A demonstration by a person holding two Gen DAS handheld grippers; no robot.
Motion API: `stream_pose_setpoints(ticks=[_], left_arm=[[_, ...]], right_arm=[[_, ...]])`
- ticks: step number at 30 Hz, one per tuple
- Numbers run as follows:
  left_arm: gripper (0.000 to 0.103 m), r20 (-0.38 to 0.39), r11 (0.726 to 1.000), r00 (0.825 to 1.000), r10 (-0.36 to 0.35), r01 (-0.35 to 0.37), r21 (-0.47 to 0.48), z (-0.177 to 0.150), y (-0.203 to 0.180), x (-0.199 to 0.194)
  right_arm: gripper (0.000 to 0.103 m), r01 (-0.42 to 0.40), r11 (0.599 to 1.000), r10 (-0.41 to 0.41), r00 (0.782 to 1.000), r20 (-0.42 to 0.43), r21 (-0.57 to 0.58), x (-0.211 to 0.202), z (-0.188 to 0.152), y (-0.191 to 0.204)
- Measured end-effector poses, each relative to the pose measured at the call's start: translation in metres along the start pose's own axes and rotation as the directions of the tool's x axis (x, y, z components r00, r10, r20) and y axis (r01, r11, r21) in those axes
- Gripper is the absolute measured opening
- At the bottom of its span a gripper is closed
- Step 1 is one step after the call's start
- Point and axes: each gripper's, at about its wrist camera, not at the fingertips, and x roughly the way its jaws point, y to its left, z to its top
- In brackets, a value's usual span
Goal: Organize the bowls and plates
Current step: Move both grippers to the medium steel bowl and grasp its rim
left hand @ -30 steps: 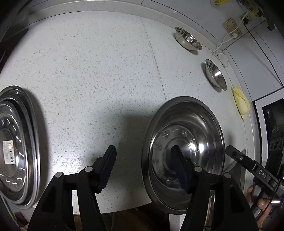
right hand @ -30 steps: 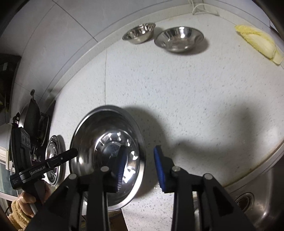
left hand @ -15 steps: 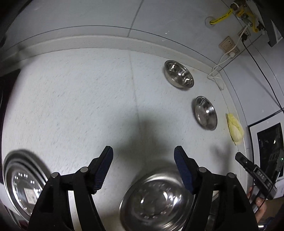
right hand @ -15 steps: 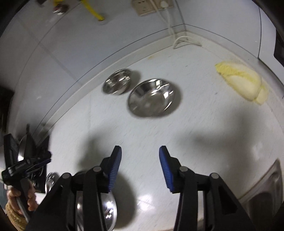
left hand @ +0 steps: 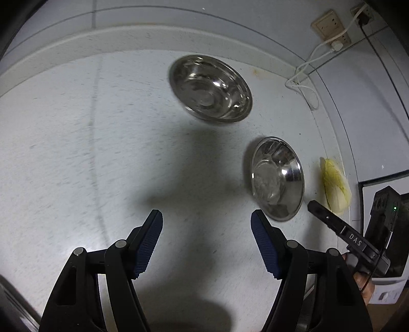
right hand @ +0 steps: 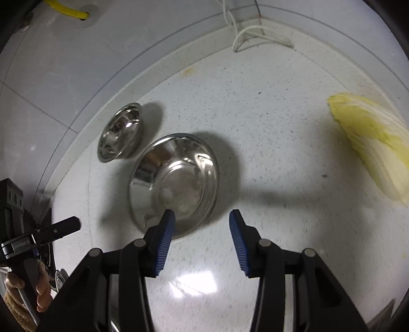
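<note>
On the speckled counter [right hand: 268, 122]: two steel bowls, both upright and empty, standing apart and not yet nested.

Item 1, large bowl [right hand: 176, 184]: nearer the right gripper [right hand: 202, 229]; that gripper's left fingertip overlaps the near rim in its own view, though contact cannot be confirmed. Same bowl [left hand: 278, 178] seen from the left wrist, edge-on at right.

Item 2, small bowl [right hand: 120, 132]: just beyond the large one, close to the wall, near it but with whether the rims touch unclear. From the left wrist it shows as the farther bowl [left hand: 211, 88], slightly blurred.

Item 3, left gripper [left hand: 207, 242]: jaws spread wide, nothing between them, bare counter ahead.

Item 4, right gripper: jaws parted to a moderate gap, nothing held.

Item 5, cabbage [right hand: 373, 145]: lying at the right, well apart from the bowls; not part of the sorting.

Progress, as a judgement: the bowls remain to be gathered; no plates show in either view, so their condition cannot be stated.

View differences: left wrist alone shows the wall sockets [left hand: 329, 25] with plugged cable; right wrist alone shows a yellow hose [right hand: 66, 10] at the wall and the hand [right hand: 25, 291] gripping the other tool's handle.
</note>
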Motion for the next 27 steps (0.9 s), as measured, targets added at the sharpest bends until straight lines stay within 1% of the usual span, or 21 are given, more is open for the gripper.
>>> stream_pose_setpoints(ticks=[1,4,9,10,11,12,13,14,15,17,18,20,23,27], left_arm=[[0.065,-0.008,1.0,1.0,-0.002,0.002,0.008,0.004,-0.005,0.008],[0.065,0.0,0.998,1.0,0.018,-0.018,0.054,0.014,-0.022,0.022],[0.064,-0.017,0.996,1.0,0.006,-0.005,0.092,0.025,-0.043,0.045],[0.064,-0.02,0.995,1.0,0.004,-0.002,0.098,0.027,-0.047,0.05],[0.062,-0.022,0.995,1.0,0.004,-0.002,0.103,0.027,-0.048,0.053],[0.055,-0.031,0.994,1.0,0.002,0.001,0.105,0.028,-0.051,0.059],[0.05,-0.043,0.995,0.999,-0.005,0.009,0.101,0.029,-0.052,0.064],[0.04,-0.058,0.995,0.998,-0.01,0.015,0.094,0.031,-0.052,0.069],[0.026,-0.068,0.996,0.998,-0.01,0.016,0.09,0.031,-0.051,0.072],[0.014,-0.087,0.996,0.996,-0.02,0.028,0.086,0.032,-0.05,0.078],[0.01,-0.09,0.996,0.995,-0.033,0.04,0.084,0.033,-0.051,0.08],[0.006,-0.089,0.995,0.995,-0.035,0.043,0.095,0.034,-0.054,0.081],[0.006,-0.092,0.994,0.995,-0.048,0.057,0.093,0.036,-0.054,0.079],[0.006,-0.07,0.991,0.995,-0.071,0.078,0.106,0.031,-0.052,0.053]], right_arm=[[0.043,-0.006,1.0,0.006,1.0,-0.006,0.001,0.005,0.003,-0.002],[0.043,-0.006,1.0,0.006,1.0,-0.013,-0.007,0.015,0.011,-0.005],[0.042,0.007,1.0,-0.007,1.0,-0.024,-0.016,0.031,0.02,-0.009],[0.039,0.009,1.0,-0.009,1.0,-0.026,-0.023,0.033,0.02,-0.01],[0.035,0.011,1.0,-0.011,1.0,-0.027,-0.029,0.035,0.021,-0.009],[0.029,0.013,0.999,-0.014,1.0,-0.028,-0.033,0.036,0.021,-0.009],[0.026,0.019,0.999,-0.02,0.999,-0.031,-0.039,0.039,0.021,-0.008],[0.023,0.025,0.999,-0.026,0.999,-0.035,-0.045,0.042,0.021,-0.008],[0.017,0.033,0.998,-0.035,0.999,-0.039,-0.051,0.045,0.02,-0.007],[0.013,0.023,0.998,-0.025,0.999,-0.042,-0.054,0.049,0.019,-0.008],[0.01,0.021,0.998,-0.023,0.999,-0.042,-0.058,0.051,0.02,-0.007],[0.01,0.031,0.997,-0.035,0.998,-0.044,-0.074,0.052,0.02,-0.004],[0.01,0.024,0.997,-0.026,0.999,-0.031,-0.067,0.046,0.019,-0.003],[0.009,0.004,0.998,-0.004,1.0,0.0,-0.065,0.027,0.014,0.006]])
